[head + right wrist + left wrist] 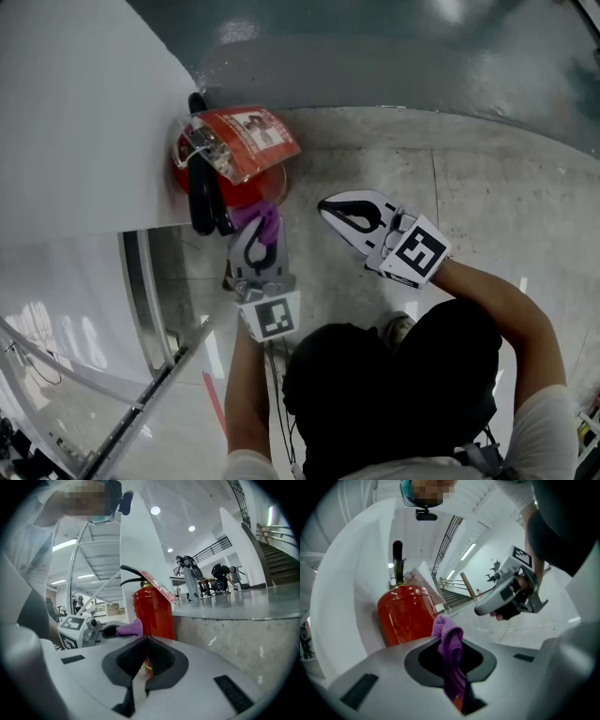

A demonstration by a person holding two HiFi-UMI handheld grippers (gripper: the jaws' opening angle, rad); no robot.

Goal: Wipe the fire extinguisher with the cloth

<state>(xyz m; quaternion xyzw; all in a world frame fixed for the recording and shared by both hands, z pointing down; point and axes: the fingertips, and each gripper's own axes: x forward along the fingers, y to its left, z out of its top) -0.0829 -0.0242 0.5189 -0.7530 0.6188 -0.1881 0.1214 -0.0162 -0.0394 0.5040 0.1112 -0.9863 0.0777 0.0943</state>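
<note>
A red fire extinguisher [234, 183] stands on the floor against a white wall, with a black handle, a black hose and a red plastic tag [251, 139] on top. It also shows in the left gripper view as the extinguisher [405, 613] and in the right gripper view as the extinguisher [152, 613]. My left gripper [255, 234] is shut on a purple cloth [260, 217], whose bunched end [449, 637] sits just short of the red body. My right gripper [330, 212] hangs to the right of the extinguisher, shut and empty.
The white wall [75, 112] rises left of the extinguisher, with glass panels and metal rails [150, 375] below it. A grey concrete floor [487, 197] spreads to the right. A low concrete step [234, 630] runs beside the extinguisher. People stand far off at a table [208, 581].
</note>
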